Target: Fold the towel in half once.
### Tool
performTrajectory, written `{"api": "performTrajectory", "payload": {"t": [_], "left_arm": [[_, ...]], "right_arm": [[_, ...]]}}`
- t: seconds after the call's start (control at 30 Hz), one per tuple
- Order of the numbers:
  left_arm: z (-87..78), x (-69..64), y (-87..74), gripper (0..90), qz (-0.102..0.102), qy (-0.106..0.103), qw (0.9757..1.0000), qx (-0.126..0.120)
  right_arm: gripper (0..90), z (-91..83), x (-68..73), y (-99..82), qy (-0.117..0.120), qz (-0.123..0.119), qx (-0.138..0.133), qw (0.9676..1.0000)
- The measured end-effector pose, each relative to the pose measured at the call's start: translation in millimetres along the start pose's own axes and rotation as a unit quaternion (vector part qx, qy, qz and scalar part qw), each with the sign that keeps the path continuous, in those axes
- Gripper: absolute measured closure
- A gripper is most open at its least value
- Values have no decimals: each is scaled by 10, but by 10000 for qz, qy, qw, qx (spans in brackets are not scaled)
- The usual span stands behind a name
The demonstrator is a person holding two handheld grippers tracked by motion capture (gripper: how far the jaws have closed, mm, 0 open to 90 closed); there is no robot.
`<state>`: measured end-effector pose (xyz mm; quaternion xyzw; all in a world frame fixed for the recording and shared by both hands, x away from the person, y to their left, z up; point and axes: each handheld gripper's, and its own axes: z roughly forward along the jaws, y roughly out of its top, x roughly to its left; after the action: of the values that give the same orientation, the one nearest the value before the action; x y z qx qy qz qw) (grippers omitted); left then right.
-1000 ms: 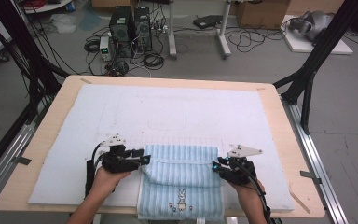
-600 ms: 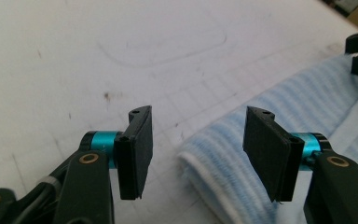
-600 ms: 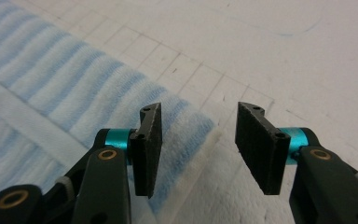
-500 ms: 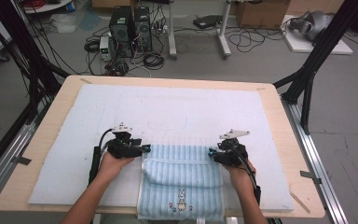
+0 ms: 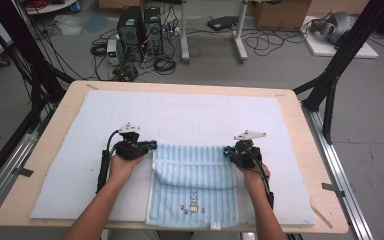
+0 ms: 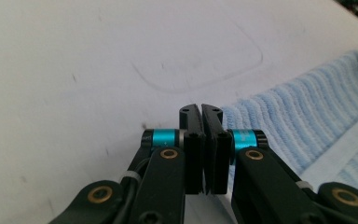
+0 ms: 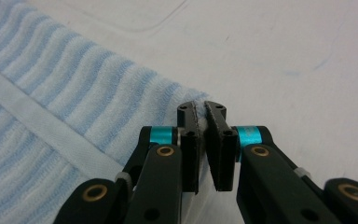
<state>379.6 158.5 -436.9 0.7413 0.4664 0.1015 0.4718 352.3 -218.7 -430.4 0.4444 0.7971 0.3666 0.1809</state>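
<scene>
A light blue striped towel with a small bunny motif lies folded on the white mat. My left gripper sits at the towel's far left corner. Its jaws have just been closing and now meet. The towel lies against its right jaw, and no cloth shows between the pads. My right gripper is at the far right corner. Its jaws have just been closing too, and now pinch a sliver of the towel's edge. The towel spreads away to the left in the right gripper view.
The mat covers most of a wooden table. Bare mat stretches beyond the towel, with a faint rounded outline pressed into it. Black frame poles stand at the table's far corners. Computers and cables lie on the floor behind.
Both hands have slid away from the person along the towel's sides to its far corners. Both pairs of jaws, open before, have closed.
</scene>
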Motion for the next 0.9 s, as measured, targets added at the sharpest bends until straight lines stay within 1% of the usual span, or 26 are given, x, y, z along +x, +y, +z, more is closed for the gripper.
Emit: {"api": "performTrajectory", "payload": {"t": [0.03,0.07,0.1,0.17,0.2,0.27,0.3,0.33,0.37,0.43,0.47,0.5,0.53,0.57,0.63,0.67,0.73,0.77,0.8,0.83,0.87,0.9], "left_arm": [[11,21,41,872,-1,20,10000,-75],[24,46,82,872,-40,31,10000,-51],[46,71,123,872,-23,39,10000,40],[64,109,161,872,-28,102,9999,-131],[78,132,167,872,-79,101,9997,-212],[120,196,190,872,-155,82,9998,-72],[136,214,203,872,-192,84,9997,-155],[141,233,221,872,-163,94,9996,-217],[160,248,254,872,-184,100,9996,-201],[188,271,277,872,-137,167,9989,-418],[207,298,281,872,-144,174,9990,-382],[240,330,299,872,-218,127,9993,-260],[257,357,318,873,-270,83,9993,-253],[260,372,340,872,-256,86,9991,-340],[270,377,361,872,-215,115,9985,-490],[283,377,354,872,-188,121,9986,-470],[299,399,331,867,-225,93,9990,-363],[298,408,323,837,-300,134,9988,-371],[287,426,320,730,-414,141,9984,-368],[272,440,317,622,-509,96,9980,-374],[249,439,317,563,-525,68,9978,-398],[217,432,318,517,-454,73,9980,-439]], "right_arm": [[845,27,-18,41,-30,30,-17,10000],[845,54,-42,80,-52,28,-28,10000],[844,81,-61,120,-50,90,-22,9999],[844,129,-97,195,-81,98,-57,9999],[844,153,-114,232,-96,76,-67,9999],[844,199,-139,298,-128,69,-81,9999],[844,227,-149,324,-150,57,-57,9999],[844,259,-157,345,-175,49,-32,9998],[844,291,-177,358,-192,53,-31,9998],[844,350,-199,383,-217,151,-29,9996],[844,373,-214,392,-230,158,-86,9996],[844,393,-227,407,-223,195,-109,9995],[844,411,-235,424,-252,188,-115,9994],[843,428,-244,439,-289,157,-132,9994],[843,454,-265,464,-299,185,-178,9992],[843,468,-269,473,-324,195,-167,9991],[835,498,-275,476,-324,205,-112,9992],[821,506,-272,473,-321,223,-105,9992],[790,506,-271,469,-330,229,-92,9991],[734,502,-273,467,-357,219,-100,9991],[690,489,-273,467,-368,282,-100,9989],[645,469,-279,467,-339,339,-119,9988]]}}
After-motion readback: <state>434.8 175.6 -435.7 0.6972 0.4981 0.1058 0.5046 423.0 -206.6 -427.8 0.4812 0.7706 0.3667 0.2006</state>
